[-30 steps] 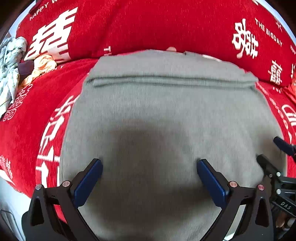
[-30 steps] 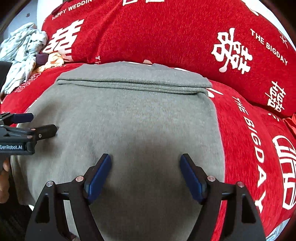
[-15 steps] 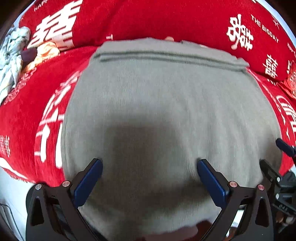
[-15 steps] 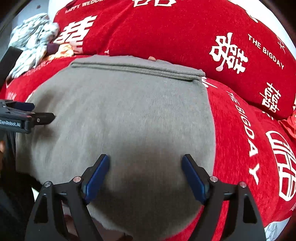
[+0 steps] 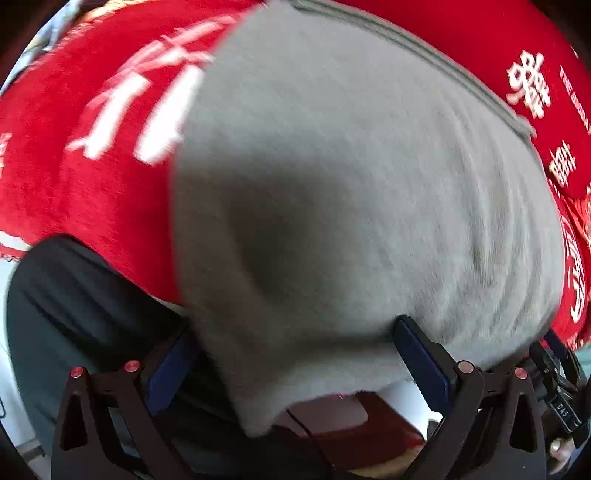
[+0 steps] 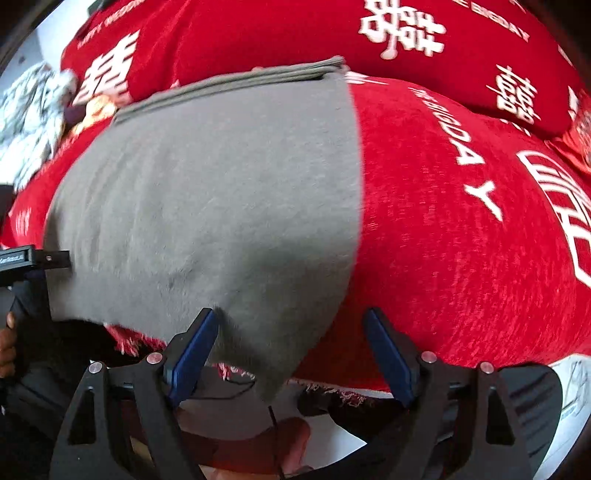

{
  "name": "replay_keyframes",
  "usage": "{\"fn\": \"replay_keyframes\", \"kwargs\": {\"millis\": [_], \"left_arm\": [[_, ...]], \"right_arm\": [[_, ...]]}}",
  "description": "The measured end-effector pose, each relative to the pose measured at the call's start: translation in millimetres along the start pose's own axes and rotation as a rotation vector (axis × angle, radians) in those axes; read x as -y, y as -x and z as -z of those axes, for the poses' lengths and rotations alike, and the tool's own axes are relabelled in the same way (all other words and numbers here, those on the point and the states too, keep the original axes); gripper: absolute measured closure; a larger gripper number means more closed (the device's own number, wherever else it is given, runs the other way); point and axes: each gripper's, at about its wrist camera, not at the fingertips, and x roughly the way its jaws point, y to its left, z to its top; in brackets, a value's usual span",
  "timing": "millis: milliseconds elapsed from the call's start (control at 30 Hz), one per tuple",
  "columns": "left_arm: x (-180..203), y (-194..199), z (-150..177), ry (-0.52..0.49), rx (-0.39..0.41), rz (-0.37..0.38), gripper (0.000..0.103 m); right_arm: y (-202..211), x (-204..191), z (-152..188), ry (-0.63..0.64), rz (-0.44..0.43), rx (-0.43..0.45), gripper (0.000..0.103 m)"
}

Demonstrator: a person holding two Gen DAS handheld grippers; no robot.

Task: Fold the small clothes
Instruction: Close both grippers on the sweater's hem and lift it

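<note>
A grey knit garment [image 5: 351,192] lies flat on a red cover with white characters; its far end is folded into a band [image 6: 236,86]. Its near edge hangs over the front of the seat. My left gripper [image 5: 295,365] is open, its blue pads on either side of the garment's near left corner. My right gripper [image 6: 291,354] is open around the near right corner [image 6: 273,369]. The left gripper also shows at the left edge of the right wrist view [image 6: 33,258].
The red cover [image 6: 461,221] spreads to the right, with red cushions [image 6: 295,33] behind. A pile of light clothes [image 6: 26,118] lies at the far left. Below the seat edge are a dark trouser leg [image 5: 85,306] and floor.
Both grippers have drawn back and down to the garment's near edge, which now hangs between the open jaws. The views have tilted; the seat's front edge and the floor have come into sight.
</note>
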Motion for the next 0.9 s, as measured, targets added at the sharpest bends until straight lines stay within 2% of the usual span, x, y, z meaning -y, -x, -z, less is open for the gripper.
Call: {"fn": "replay_keyframes", "kwargs": {"millis": [67,133,167,200,233,300,333,433,500,567,667,800,900], "left_arm": [[7,-2,3,-0.024,-0.001,0.014,0.000],[11,0,4,-0.037,0.002,0.033,0.013],[13,3,6,-0.043,-0.006,0.080,0.035],[15,5,7,-0.043,-0.016,0.112,0.050],[16,9,10,-0.044,-0.012,0.106,0.056],[21,15,17,-0.079,0.006,0.065,0.087],[24,18,20,-0.094,0.010,0.054,0.091],[28,42,23,-0.127,0.077,0.065,0.092],[27,63,17,-0.127,0.134,0.089,0.092],[29,86,0,-0.114,0.203,0.118,0.092],[23,102,-32,-0.087,0.253,0.148,0.092],[18,102,-91,-0.036,0.275,0.169,0.092],[15,94,-110,0.006,0.264,0.182,0.092]], "right_arm": [[-4,-5,3,0.021,-0.021,-0.020,0.018],[-5,-8,4,0.034,-0.017,-0.023,0.025],[-3,-8,4,0.034,-0.011,-0.017,0.045],[-1,-7,3,0.029,-0.007,-0.013,0.077],[1,-3,3,0.014,-0.035,-0.014,0.091],[3,8,3,-0.035,-0.116,-0.018,0.092],[6,11,2,-0.045,-0.139,-0.011,0.092],[29,22,-8,-0.097,-0.260,0.062,0.092],[48,28,-19,-0.111,-0.299,0.128,0.093],[63,33,-33,-0.117,-0.317,0.182,0.093],[78,40,-60,-0.139,-0.344,0.252,0.093],[70,50,-98,-0.217,-0.375,0.289,0.095],[46,49,-128,-0.258,-0.363,0.272,0.096]]}}
